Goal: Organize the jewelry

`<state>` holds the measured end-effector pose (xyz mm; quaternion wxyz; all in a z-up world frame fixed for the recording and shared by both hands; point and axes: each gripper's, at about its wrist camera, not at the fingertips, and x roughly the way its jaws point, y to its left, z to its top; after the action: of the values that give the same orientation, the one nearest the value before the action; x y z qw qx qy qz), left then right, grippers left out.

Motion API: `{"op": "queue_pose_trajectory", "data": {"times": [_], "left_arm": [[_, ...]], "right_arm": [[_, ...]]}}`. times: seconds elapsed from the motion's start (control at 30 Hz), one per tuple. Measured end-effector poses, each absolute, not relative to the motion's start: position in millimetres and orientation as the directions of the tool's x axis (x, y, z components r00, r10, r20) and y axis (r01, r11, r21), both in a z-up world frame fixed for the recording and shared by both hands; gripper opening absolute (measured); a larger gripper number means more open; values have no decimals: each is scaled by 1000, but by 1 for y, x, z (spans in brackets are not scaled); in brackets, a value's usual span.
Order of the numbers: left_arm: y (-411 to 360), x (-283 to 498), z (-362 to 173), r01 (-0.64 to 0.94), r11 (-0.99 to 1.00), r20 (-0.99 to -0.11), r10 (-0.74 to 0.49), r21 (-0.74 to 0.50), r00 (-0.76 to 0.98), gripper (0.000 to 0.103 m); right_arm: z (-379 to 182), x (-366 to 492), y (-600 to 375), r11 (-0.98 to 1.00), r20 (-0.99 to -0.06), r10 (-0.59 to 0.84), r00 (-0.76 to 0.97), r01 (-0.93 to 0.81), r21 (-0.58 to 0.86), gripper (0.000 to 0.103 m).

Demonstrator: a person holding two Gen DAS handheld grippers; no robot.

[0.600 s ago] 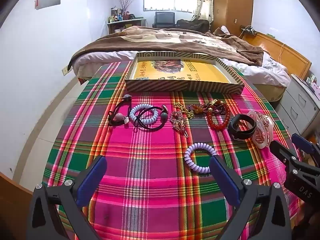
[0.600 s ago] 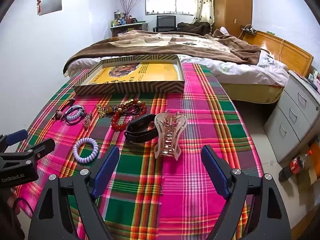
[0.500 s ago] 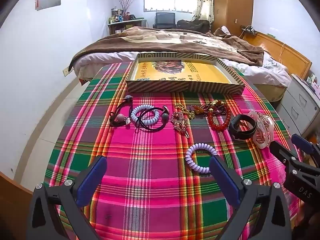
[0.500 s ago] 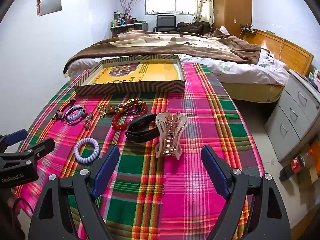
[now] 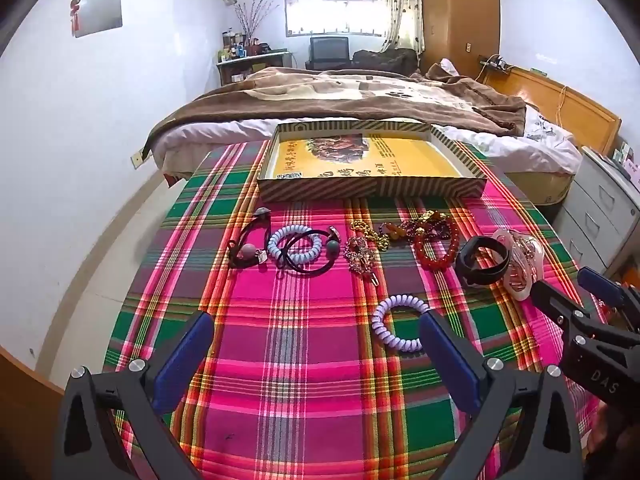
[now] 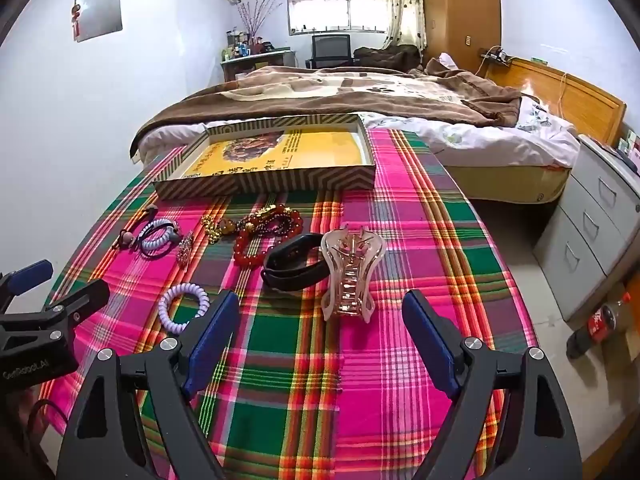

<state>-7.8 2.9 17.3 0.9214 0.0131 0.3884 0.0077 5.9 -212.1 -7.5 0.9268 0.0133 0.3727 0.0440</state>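
both claws released: left gripper beside a ribbed lilac coil tie; right gripper below a glossy translucent claw clip.

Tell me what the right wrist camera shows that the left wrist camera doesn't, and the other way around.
Only the right wrist view shows a cola bottle lying on the floor beside the table. Only the left wrist view shows a wall socket low on the wall at the left. Both show the open left gripper and open right gripper, the striped tray, the purple coil hair tie, the black wristband, the clear claw clip and the red bead bracelet.
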Motion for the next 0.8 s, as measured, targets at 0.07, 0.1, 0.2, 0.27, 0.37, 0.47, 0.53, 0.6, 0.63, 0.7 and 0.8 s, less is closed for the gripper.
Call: {"op": "queue_pose_trajectory", "data": {"times": [0.07, 0.1, 0.2, 0.27, 0.37, 0.47, 0.53, 0.6, 0.63, 0.7, 0.8], "left_arm": [[3, -8, 17, -2, 1000, -714, 20, 25, 700, 103], [3, -9, 17, -3, 1000, -715, 20, 25, 699, 103], [2, -10, 16, -7, 1000, -719, 24, 27, 695, 103], [2, -9, 16, -10, 1000, -720, 26, 26, 693, 103], [2, -9, 15, -14, 1000, -723, 28, 25, 691, 103], [2, -9, 15, -18, 1000, -723, 27, 21, 691, 103], [1, -9, 14, -20, 1000, -722, 28, 20, 691, 103], [2, -8, 14, -21, 1000, -724, 25, 15, 690, 103], [2, -7, 13, -22, 1000, -724, 24, 12, 689, 103], [2, -8, 13, -23, 1000, -725, 24, 11, 689, 103], [3, -8, 13, -22, 1000, -727, 17, 3, 687, 103]], "right_arm": [[-8, 6, -212, 996, -689, 93, 719, -72, 60, 84], [-8, 6, -212, 996, -688, 93, 719, -72, 59, 84], [-7, 5, -213, 996, -687, 92, 721, -70, 60, 84], [-8, 6, -213, 996, -687, 93, 721, -70, 61, 84], [-8, 6, -213, 996, -687, 92, 721, -69, 62, 84], [-8, 6, -213, 996, -688, 94, 720, -69, 64, 84], [-8, 5, -212, 995, -688, 97, 719, -71, 65, 84], [-8, 5, -212, 995, -688, 98, 719, -72, 67, 84], [-9, 5, -212, 995, -688, 98, 719, -72, 68, 84], [-9, 5, -212, 995, -689, 99, 718, -73, 68, 84], [-9, 5, -210, 995, -689, 100, 718, -74, 67, 84]]}}
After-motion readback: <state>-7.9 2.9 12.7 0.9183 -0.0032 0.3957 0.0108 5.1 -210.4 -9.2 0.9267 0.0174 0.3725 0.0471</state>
